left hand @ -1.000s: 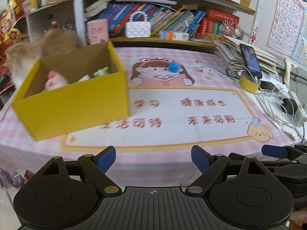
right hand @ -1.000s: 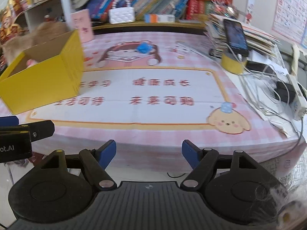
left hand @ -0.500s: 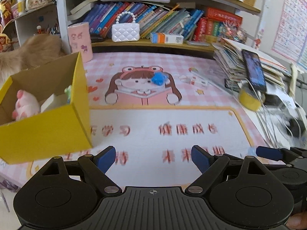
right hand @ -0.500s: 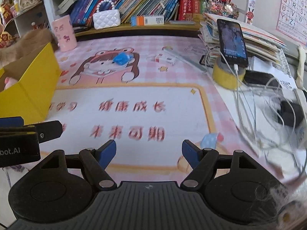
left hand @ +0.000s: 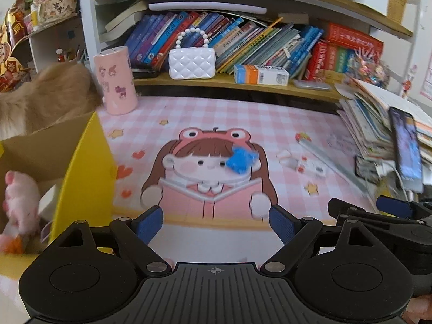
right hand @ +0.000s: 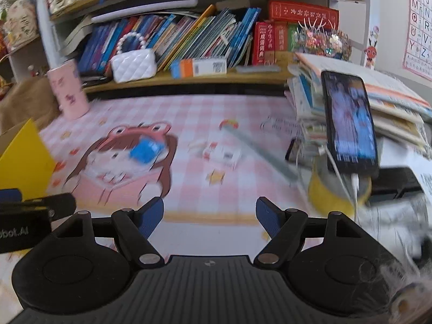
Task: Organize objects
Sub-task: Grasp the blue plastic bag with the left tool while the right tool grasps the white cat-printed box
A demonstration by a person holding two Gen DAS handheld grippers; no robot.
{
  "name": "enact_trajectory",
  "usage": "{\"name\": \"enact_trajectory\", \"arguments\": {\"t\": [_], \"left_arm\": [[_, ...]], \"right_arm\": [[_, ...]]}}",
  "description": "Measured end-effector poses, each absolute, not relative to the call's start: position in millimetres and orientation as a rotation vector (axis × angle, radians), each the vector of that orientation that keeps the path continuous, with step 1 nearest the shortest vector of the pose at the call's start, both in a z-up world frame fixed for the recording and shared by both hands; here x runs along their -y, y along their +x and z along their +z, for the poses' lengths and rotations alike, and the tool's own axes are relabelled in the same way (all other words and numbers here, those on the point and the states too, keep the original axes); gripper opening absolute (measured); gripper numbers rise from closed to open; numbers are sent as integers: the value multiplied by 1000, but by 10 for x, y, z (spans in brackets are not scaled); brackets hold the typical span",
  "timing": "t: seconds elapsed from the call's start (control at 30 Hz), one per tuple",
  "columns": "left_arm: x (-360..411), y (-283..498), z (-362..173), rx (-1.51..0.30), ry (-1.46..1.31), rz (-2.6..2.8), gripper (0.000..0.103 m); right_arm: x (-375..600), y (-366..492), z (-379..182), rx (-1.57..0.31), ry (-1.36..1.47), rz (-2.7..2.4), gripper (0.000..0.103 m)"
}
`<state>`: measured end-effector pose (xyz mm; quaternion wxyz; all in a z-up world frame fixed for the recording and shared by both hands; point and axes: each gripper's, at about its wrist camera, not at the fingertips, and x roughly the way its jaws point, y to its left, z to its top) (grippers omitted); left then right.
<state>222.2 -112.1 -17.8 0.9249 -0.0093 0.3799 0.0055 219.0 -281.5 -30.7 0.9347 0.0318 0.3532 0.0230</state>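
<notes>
Both claws, the left claw (left hand: 216, 222) and the right claw (right hand: 210, 217), are standing wide apart and carrying nothing, reaching toward the blue toy (left hand: 241, 159) lying mid-tabletop toward the back edge. Next: straddling it, closing, carrying it to the yellow box (left hand: 86, 178) at the left edge.

Desk (left hand: 270, 113) under a pink checked mat with cartoon girl print (left hand: 208, 172), directly ahead of the claw. Beyond it, wooden shelf unit (left hand: 243, 86) packed with leaning books (left hand: 243, 46); alphabet poster (right hand: 419, 24) on the white wall far right of the claw. Bright, even daylight throughout.
</notes>
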Motion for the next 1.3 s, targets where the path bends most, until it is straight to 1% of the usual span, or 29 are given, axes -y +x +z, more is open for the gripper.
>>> {"name": "enact_trajectory", "arguments": {"t": [0.13,0.27,0.6,0.63,0.67,0.93,0.97,1.07,1.13,1.17,1.2,1.3], "left_arm": [[1205,2560,-293,-797,-36,38,88],[1261,2889,-438,-815,-54,65,88],[1344,3286,-566,-827,-17,91,88],[1348,3317,-572,-828,-19,90,87],[1357,3348,-583,-828,-20,87,87],[1534,3639,-813,-862,49,101,85],[1555,3666,-859,-868,54,96,83],[1589,3730,-968,-889,65,93,69],[1575,3744,-1009,-895,51,90,52],[1559,3740,-1009,-890,35,87,47],[1546,3740,-1005,-890,23,81,32],[1510,3697,-951,-876,4,87,31]], "right_arm": [[2895,2583,-454,-728,59,36,72],[2972,2934,-642,-733,65,34,71],[3026,3533,-1021,-761,62,63,71],[3029,3549,-1031,-761,59,69,66],[3033,3551,-1033,-753,54,79,57],[3191,3352,-908,-760,93,68,57],[3214,3305,-881,-760,103,72,57],[3243,3177,-801,-747,109,93,57],[3253,3104,-744,-742,111,106,57],[3259,3083,-720,-741,115,108,57],[3263,3052,-696,-742,123,108,57],[3262,3001,-647,-747,146,106,57]]}}
